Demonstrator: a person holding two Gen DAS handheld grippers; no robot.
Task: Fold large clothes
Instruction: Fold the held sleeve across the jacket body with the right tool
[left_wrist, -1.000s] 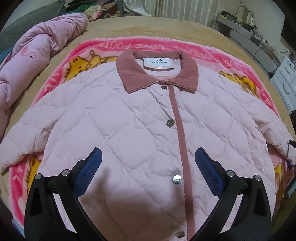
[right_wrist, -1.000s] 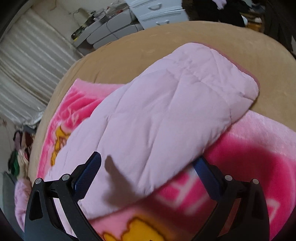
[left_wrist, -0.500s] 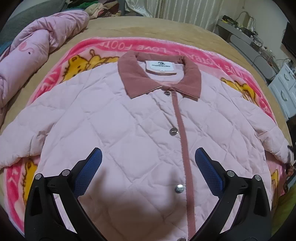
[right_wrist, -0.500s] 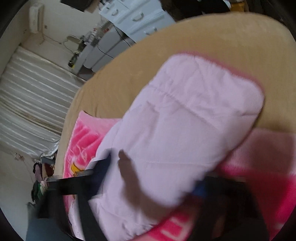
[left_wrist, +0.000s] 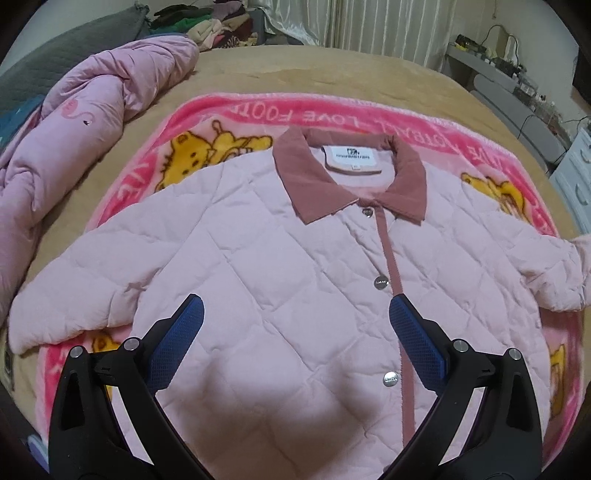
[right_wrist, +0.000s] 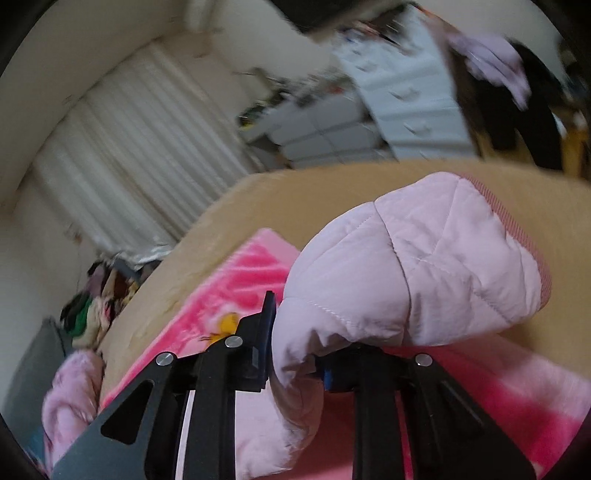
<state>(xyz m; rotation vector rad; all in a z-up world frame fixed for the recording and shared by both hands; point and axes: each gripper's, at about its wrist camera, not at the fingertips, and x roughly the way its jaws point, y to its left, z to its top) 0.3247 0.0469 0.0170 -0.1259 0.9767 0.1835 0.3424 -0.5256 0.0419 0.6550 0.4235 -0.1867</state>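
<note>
A pale pink quilted jacket (left_wrist: 280, 266) with a dusty-rose collar (left_wrist: 402, 173) lies front up, snapped shut, on a pink cartoon blanket (left_wrist: 236, 110). My left gripper (left_wrist: 295, 332) hovers open above its lower front, nothing between the blue pads. In the right wrist view my right gripper (right_wrist: 295, 354) is closing its jaws on the jacket's right sleeve (right_wrist: 424, 273); the pads pinch the quilted fabric and the sleeve end bulges up above the blanket (right_wrist: 236, 280). That lifted sleeve (left_wrist: 554, 269) shows folded up at the right edge of the left wrist view.
A crumpled pink duvet (left_wrist: 74, 147) lies along the left of the tan bed (left_wrist: 332, 70). Piled clothes (left_wrist: 214, 22) sit beyond the bed's far end by a curtain (right_wrist: 122, 162). White drawers (right_wrist: 402, 88) and a grey desk (left_wrist: 517, 103) stand to the right.
My right gripper has shut on the sleeve and lifted it off the blanket, tilting up toward the room. The left gripper rose slightly, still open, so more of the jacket shows.
</note>
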